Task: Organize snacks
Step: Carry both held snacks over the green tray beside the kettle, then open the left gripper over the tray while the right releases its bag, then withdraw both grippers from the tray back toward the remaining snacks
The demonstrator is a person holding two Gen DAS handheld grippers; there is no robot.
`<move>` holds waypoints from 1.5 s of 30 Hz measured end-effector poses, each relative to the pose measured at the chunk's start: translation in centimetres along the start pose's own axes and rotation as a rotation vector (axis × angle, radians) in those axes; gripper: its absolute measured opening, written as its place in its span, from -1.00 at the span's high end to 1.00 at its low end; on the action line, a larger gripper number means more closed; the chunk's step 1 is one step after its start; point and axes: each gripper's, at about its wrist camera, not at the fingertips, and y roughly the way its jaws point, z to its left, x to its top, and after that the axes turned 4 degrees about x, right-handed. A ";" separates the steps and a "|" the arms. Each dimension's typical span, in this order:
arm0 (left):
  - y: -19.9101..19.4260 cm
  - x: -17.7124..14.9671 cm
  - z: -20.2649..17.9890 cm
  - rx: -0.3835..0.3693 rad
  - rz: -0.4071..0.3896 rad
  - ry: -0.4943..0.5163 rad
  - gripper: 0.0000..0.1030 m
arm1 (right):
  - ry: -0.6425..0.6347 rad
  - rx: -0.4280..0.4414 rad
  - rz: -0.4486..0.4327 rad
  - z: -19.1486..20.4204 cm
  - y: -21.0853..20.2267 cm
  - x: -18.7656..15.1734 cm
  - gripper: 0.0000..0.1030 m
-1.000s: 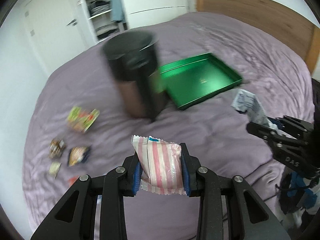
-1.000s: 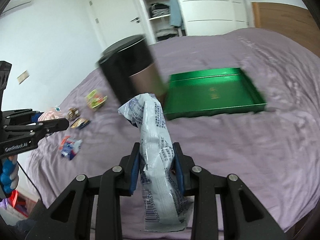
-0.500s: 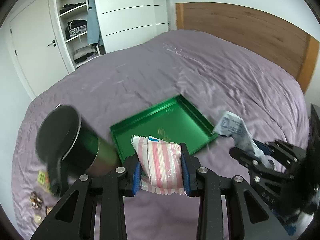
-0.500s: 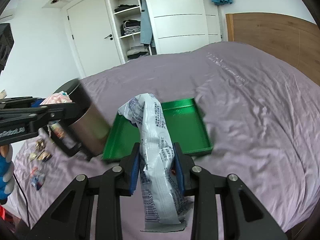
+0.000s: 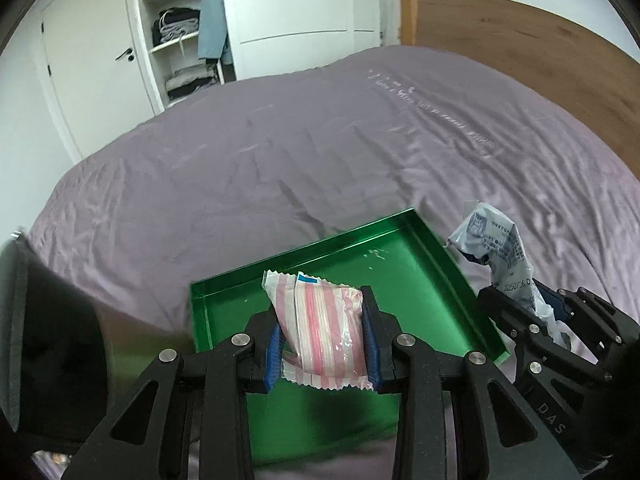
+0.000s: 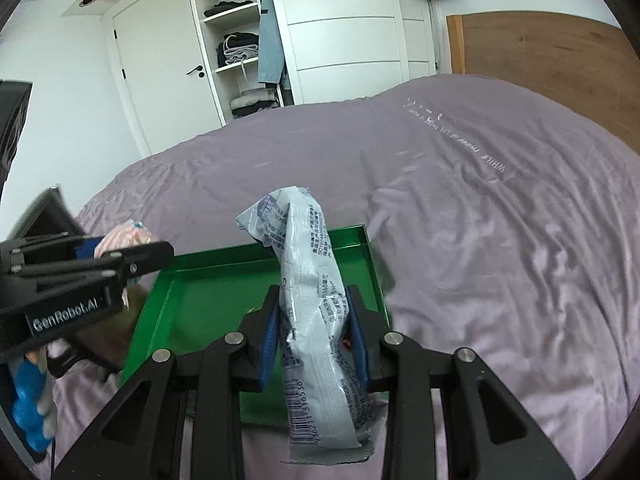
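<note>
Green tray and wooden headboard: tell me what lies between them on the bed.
Only wrinkled purple bedcover lies between the green tray and the wooden headboard, with a line of pale lettering on the fabric. The right wrist view shows it clearly.

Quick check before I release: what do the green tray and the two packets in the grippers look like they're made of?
Green tray: probably lacquered metal, glossy, crisp folded rim, bright reflections. Pink-striped packet in the left gripper: thin plastic film, serrated crimped edges, slight sheen. Grey printed packet in the right gripper: crinkly plastic film, possibly foil-lined, sharp creases and highlights.

Pink-striped snack packet [image 5: 326, 328] and grey-white wrapper [image 6: 316, 304], both above green tray [image 5: 424, 284].
</note>
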 end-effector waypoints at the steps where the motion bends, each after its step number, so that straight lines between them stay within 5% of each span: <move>1: 0.8 0.0 0.0 0.005 0.003 -0.005 0.44 | -0.002 0.005 0.003 -0.2 0.9 0.0 1.00; 10: 7.1 -1.8 -0.7 0.044 0.034 -0.027 0.44 | -0.047 -0.023 0.068 -0.9 6.4 -1.2 1.00; 24: 10.2 -3.9 0.3 0.049 0.106 -0.085 0.41 | -0.073 -0.045 0.167 -1.0 9.3 -3.8 1.00; 30: 10.4 -4.7 0.9 0.030 0.117 -0.120 -0.03 | -0.069 -0.063 0.169 -1.1 9.3 -3.9 1.00; 31: 10.3 -4.8 1.0 0.039 0.113 -0.116 -0.10 | -0.065 -0.062 0.166 -1.2 9.1 -3.9 0.86; 32: 10.3 -4.8 1.1 0.044 0.108 -0.117 -0.13 | -0.061 -0.064 0.163 -1.1 9.1 -3.7 0.37; 35: 10.0 -4.8 1.6 0.039 0.111 -0.147 -0.21 | -0.057 -0.057 0.153 -1.1 8.6 -3.6 0.05; 45: 4.8 -4.4 1.5 0.012 0.065 -0.128 -0.21 | -0.027 -0.061 0.056 0.0 2.3 -1.4 -0.02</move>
